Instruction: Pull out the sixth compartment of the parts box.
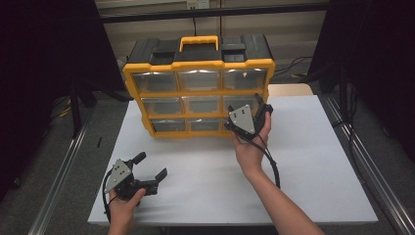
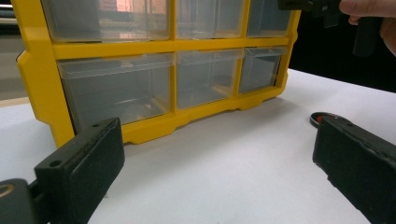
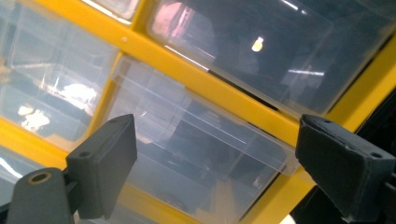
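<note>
The drawer (image 3: pixel 196 154) at centre frame, in the yellow organizer (image 1: pixel 198 88), is framed by the right tool (image 1: pixel 254 110), released. A forward push and clenching seem needed next. The left tool (image 1: pixel 147 166) is held released at lower left over the tabletop (image 1: pixel 313 161).

The high view looked down over the whole table (image 1: pixel 303 161); both gripper views faced the drawer cabinet (image 1: pixel 198 93), the right one much closer.

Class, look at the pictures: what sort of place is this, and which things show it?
Probably a lab or workshop recording station: a white table carrying a yellow drawer organiser, metal rails alongside, dark curtains around, and cables on the floor.
</note>
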`<state>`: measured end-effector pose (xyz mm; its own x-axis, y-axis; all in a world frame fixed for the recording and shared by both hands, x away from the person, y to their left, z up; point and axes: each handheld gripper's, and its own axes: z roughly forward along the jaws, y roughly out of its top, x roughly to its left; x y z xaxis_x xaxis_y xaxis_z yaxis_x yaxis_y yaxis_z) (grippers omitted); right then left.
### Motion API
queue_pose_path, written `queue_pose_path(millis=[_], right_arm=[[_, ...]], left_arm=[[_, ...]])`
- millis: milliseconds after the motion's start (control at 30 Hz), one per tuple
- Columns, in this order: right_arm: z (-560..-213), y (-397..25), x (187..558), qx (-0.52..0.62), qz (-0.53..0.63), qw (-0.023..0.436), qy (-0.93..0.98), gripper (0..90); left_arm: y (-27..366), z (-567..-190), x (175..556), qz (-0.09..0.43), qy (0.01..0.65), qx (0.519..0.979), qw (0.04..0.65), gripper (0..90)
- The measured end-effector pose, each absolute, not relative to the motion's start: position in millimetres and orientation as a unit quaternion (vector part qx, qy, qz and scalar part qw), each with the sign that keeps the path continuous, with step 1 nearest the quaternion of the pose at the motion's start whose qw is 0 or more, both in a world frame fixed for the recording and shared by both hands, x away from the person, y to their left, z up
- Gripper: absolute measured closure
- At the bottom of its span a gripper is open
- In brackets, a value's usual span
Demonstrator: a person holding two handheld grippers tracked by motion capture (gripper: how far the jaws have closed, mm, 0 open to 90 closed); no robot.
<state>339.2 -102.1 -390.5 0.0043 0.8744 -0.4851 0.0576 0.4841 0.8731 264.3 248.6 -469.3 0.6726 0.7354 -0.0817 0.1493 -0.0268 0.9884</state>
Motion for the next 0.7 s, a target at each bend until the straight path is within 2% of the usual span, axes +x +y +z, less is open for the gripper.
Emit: queue_pose_path(millis=[33, 167, 233, 333, 400, 433, 700], right_arm=[[-391.0, -101.6, 339.1, 0.373, 0.337, 0.602, 0.620, 13.5], [-392.0, -99.1, 338.7, 0.339, 0.311, 0.622, 0.634, 16.1], [-392.5, -98.2, 338.7, 0.327, 0.299, 0.629, 0.639, 17.4], [-393.2, -97.1, 338.7, 0.304, 0.278, 0.641, 0.647, 19.6], [-393.5, -96.2, 338.6, 0.291, 0.269, 0.645, 0.654, 20.4], [-393.4, -96.2, 339.2, 0.287, 0.267, 0.643, 0.658, 21.3], [-394.5, -94.1, 340.2, 0.242, 0.223, 0.661, 0.674, 26.5]], left_arm=[[250.5, -469.0, 264.7, 0.241, 0.319, 0.685, 0.609, 2.3], [248.4, -469.3, 264.3, 0.237, 0.327, 0.675, 0.617, 2.2], [253.4, -468.4, 264.8, 0.246, 0.310, 0.698, 0.597, 2.3], [253.9, -468.5, 265.2, 0.244, 0.306, 0.700, 0.597, 2.2], [253.6, -468.3, 264.8, 0.246, 0.309, 0.700, 0.595, 2.2], [249.9, -469.0, 264.4, 0.242, 0.322, 0.683, 0.609, 2.3], [250.8, -468.9, 264.6, 0.245, 0.317, 0.689, 0.604, 2.2]])
